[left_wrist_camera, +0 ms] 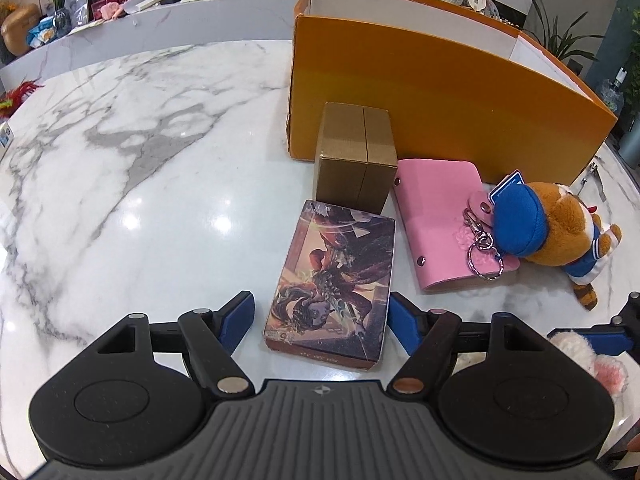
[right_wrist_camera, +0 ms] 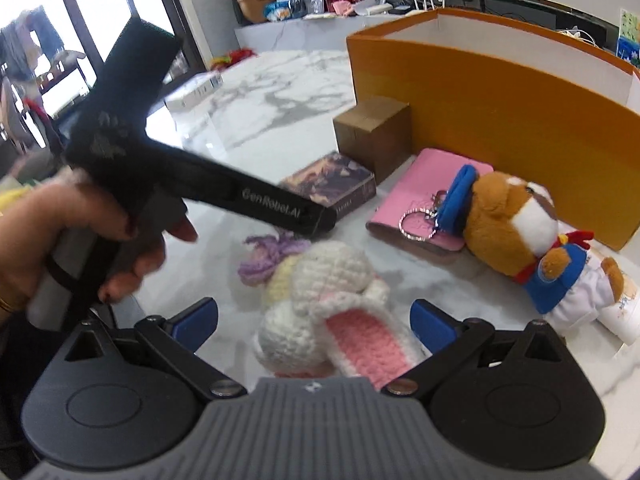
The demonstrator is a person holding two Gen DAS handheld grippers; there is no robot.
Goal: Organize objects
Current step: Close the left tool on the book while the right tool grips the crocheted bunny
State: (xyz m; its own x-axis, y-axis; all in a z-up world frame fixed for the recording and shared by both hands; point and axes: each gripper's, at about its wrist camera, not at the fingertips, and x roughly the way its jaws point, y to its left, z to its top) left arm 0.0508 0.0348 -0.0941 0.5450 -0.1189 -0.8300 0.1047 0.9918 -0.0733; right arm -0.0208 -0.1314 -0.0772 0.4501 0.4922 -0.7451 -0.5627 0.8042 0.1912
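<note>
The left gripper (left_wrist_camera: 322,316) has its jaws spread astride the card box (left_wrist_camera: 332,284), long axis pointing ahead, while the right gripper (right_wrist_camera: 314,322), jaws spread, flanks the crochet rabbit (right_wrist_camera: 320,304).

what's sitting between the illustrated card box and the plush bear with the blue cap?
The pink wallet, lying flat on the marble table, with the bear's keyring resting on it. Clearest in the left wrist view; the right wrist view agrees.
</note>
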